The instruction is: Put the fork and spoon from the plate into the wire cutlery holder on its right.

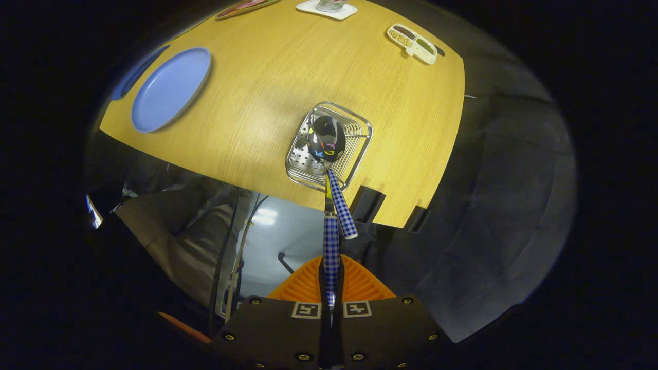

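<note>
While the claw [331,288] clenches the checked-handled steel spoon [330,246], its bowl hangs over the wire cutlery holder [360,134]; bare wooden surface [267,92] lies toward ten o'clock.

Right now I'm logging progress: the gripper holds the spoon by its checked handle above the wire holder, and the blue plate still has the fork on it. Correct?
Not quite. The gripper view shows the blue plate bare; a second checked handle already stands in the wire holder. The gripper does hold the spoon by its handle above that holder.
</note>
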`<state>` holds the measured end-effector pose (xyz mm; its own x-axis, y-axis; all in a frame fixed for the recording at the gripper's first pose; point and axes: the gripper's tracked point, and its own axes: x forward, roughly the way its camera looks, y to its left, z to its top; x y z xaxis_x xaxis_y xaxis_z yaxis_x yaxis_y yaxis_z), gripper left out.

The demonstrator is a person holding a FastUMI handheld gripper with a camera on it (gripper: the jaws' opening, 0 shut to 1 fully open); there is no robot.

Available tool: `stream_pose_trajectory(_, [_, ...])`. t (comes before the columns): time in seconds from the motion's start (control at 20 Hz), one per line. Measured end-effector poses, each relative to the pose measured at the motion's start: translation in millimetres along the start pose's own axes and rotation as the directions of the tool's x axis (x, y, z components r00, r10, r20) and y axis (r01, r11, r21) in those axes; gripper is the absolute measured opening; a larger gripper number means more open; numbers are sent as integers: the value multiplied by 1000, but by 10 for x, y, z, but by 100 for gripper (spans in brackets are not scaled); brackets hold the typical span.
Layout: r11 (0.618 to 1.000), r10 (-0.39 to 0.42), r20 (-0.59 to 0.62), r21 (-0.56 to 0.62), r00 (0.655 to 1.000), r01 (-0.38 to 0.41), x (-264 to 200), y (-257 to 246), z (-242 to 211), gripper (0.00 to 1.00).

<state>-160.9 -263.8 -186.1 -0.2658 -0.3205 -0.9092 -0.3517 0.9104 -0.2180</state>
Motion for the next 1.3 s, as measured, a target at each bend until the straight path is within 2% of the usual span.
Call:
stream_pose_trajectory(0.25, [999,5,-104,-49,995,-10,133,-8,-7,1])
stream_pose_trajectory(0.4, [999,-13,-131,-51,991,6,171,-49,78,1])
stream_pose_trajectory(0.65, [997,-3,-169,-72,986,-9,177,-85,197,2])
stream_pose_trajectory(0.75, [996,-16,-186,-93,982,-1,155,-136,243,10])
stream_pose_trajectory(0.9, [994,-28,-160,-105,987,11,120,-154,338,12])
stream_pose_trajectory(1.1, [993,-60,-124,-105,990,47,-29,-241,395,34])
stream_pose_trajectory(1.15, [994,-61,-112,-98,992,50,-87,-262,391,49])
stream_pose_trajectory(1.2, [995,-64,-99,-88,993,55,-123,-280,374,51])
stream_pose_trajectory(1.25, [995,-67,-80,-79,995,60,-97,-303,358,58])
stream_pose_trajectory(1.3, [996,-58,-63,-67,996,54,-171,-262,335,78])
